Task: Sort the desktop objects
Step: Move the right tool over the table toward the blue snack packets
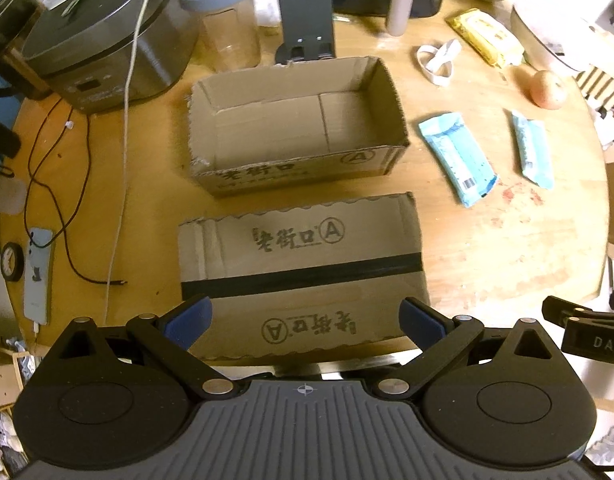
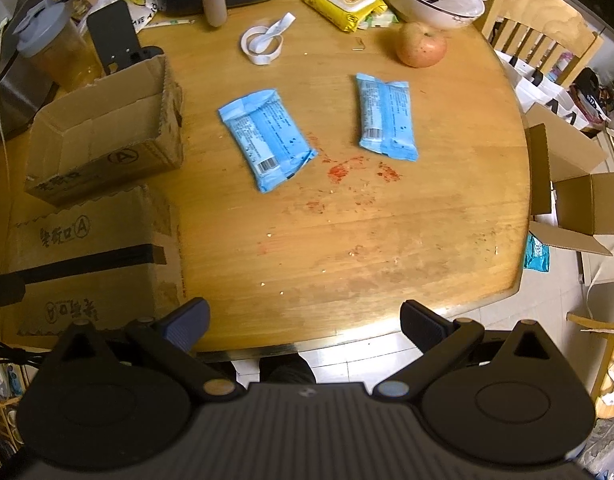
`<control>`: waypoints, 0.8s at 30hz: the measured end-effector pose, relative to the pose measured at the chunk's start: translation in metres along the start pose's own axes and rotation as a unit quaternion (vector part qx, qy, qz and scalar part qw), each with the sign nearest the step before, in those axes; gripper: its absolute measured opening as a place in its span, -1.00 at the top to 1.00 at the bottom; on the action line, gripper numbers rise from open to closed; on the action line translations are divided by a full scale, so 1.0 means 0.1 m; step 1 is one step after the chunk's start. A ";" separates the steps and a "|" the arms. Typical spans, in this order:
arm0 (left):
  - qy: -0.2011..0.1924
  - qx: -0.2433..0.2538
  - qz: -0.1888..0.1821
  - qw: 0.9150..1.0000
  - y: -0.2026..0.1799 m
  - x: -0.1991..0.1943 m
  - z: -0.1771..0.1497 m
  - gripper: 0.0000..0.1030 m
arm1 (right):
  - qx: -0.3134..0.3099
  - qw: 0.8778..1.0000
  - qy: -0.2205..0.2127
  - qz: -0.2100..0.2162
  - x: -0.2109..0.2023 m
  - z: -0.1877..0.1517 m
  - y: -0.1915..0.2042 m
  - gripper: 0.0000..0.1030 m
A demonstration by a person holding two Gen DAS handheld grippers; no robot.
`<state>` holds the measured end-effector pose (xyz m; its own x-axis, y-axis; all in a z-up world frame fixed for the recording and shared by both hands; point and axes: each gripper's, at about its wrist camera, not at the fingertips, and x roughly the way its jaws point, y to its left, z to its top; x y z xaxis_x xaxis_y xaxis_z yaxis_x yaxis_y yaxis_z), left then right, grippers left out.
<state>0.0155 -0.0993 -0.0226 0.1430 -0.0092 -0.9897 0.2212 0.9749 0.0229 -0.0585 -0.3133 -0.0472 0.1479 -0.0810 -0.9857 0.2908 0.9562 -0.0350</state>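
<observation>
Bare worktop (image 2: 347, 240) lies open right of the open cardboard box (image 2: 103, 136) up to two blue packets (image 2: 267, 140) lying apart, while beyond the box a jar (image 1: 227, 20), cooker (image 1: 103, 40) and cables (image 1: 67, 184) crowd the way.

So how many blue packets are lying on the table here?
2. One blue packet lies nearer the open cardboard box; the other blue packet lies apart to its right, below the apple. None in the box.

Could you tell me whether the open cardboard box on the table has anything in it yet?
Empty. The box shows only its bare cardboard floor in the left wrist view; both blue packets lie on the table outside it.
</observation>
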 end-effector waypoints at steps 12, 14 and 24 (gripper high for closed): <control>-0.001 0.035 -0.006 0.999 -0.29 0.01 0.06 -1.00 | 0.027 1.000 0.003 -0.001 0.03 -0.02 -0.23 -1.00; -0.001 0.040 -0.008 0.999 -0.34 0.01 0.06 -1.00 | 0.031 1.000 0.004 -0.001 0.04 -0.02 -0.26 -1.00; 0.000 0.066 -0.014 0.998 -0.57 0.02 0.08 -1.00 | 0.051 0.999 0.007 -0.003 0.05 -0.07 -0.43 -1.00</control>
<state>0.0107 -0.1567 -0.0244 0.1347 -0.0356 -0.9902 0.3501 0.9366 0.0139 -0.0774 -0.3531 -0.0517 0.1320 -0.0817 -0.9879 0.3860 0.9222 -0.0247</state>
